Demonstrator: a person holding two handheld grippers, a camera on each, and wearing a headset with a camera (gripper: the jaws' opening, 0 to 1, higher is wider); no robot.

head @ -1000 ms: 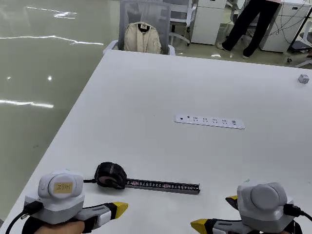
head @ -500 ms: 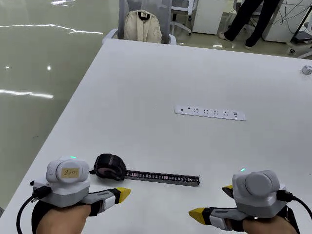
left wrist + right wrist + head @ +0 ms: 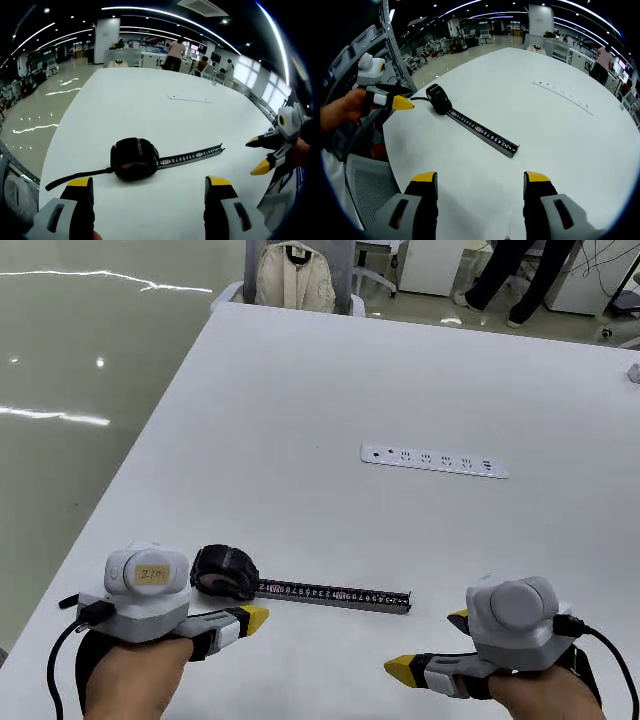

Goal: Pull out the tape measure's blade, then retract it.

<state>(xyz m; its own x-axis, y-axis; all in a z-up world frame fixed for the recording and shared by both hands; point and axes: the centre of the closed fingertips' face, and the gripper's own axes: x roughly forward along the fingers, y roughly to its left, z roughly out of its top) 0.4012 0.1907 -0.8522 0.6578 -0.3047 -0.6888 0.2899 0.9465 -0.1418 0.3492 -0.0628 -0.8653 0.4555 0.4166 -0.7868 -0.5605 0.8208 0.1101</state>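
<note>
Lying near table (image 3: 300,420) edge, tape measure (image 3: 226,572), blade (image 3: 335,595) out

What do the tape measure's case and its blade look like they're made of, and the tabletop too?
Case: black, likely plastic or rubber, with a dull sheen and ribbed bands. Blade: thin dark strip with printed numerals, probably coated metal. Tabletop: white, smooth, matte, probably laminate, though the look leaves it open.

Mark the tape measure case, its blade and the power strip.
tape measure case (image 3: 135,159), left gripper view, middle of the black housing
blade (image 3: 482,131), right gripper view, midway along the pulled-out length
power strip (image 3: 435,460), head view, middle of its top face
</note>
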